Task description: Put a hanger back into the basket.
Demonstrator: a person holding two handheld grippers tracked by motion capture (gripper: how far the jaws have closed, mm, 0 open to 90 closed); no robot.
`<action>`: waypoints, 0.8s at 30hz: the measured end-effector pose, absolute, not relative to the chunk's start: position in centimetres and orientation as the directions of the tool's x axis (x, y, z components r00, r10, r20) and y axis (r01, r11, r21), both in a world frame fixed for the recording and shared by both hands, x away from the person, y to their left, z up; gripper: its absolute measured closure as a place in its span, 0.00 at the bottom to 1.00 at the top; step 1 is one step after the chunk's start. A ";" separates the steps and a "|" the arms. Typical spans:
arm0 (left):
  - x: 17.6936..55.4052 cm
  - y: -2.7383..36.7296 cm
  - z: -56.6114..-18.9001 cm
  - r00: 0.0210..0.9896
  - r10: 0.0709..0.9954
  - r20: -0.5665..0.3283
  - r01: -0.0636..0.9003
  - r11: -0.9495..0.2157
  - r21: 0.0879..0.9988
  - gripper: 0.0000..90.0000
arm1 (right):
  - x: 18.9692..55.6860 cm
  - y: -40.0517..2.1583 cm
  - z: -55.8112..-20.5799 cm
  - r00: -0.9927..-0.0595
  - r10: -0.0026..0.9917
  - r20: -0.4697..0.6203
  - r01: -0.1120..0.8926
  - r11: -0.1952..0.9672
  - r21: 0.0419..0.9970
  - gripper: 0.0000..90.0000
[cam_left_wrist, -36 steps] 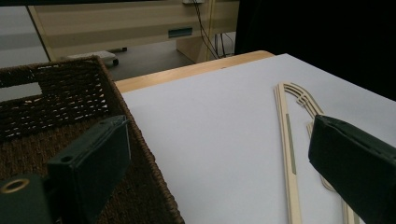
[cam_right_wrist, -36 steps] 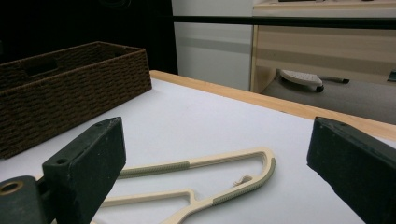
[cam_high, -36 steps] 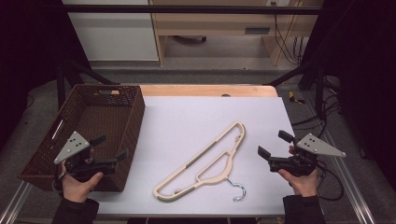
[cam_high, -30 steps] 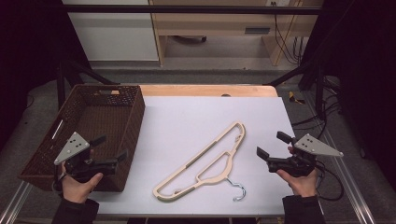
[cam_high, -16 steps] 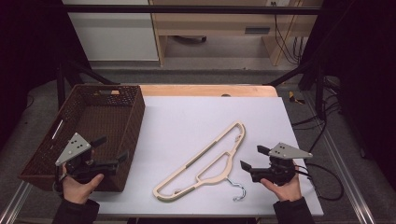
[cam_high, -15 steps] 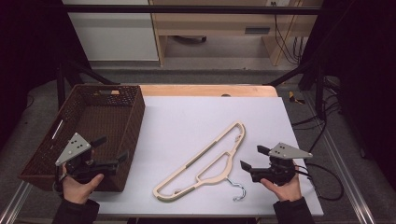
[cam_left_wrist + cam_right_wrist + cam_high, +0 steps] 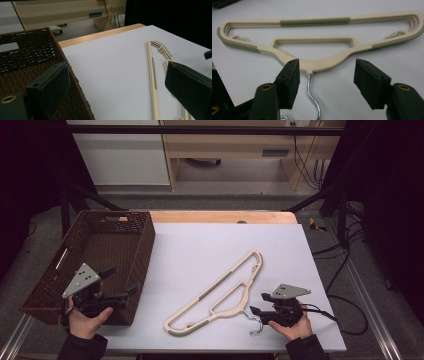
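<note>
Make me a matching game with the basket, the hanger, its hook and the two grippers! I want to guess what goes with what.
Things:
1. basket
2. hanger
3. metal hook
4. left gripper
5. right gripper

Descriptions:
A. shiny silver, bent
B. dark brown, woven, at the table's left
C. open, its jaws either side of the hanger's neck
D. cream with grey-green ribbed strips, lying flat on the white tabletop
E. open, held at the basket's near right corner

Pairs: 1-B, 2-D, 3-A, 4-E, 5-C
</note>
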State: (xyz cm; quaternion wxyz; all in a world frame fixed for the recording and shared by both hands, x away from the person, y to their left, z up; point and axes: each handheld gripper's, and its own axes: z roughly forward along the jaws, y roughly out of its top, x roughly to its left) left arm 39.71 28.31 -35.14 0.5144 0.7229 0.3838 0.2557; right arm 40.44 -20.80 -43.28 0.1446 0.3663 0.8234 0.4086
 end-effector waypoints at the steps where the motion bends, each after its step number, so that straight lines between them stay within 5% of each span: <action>1: 39.7 28.3 -35.1 0.575 0.818 -0.025 0.292 -0.176 0.940 0.06 | 40.4 -20.8 -43.3 -0.690 0.721 0.061 0.485 0.398 0.779 0.44; 24: 39.6 27.3 -35.3 0.594 0.804 -0.015 0.298 -0.203 0.933 0.07 | 41.2 -18.6 -46.6 -0.738 0.661 0.134 0.574 0.511 0.640 0.87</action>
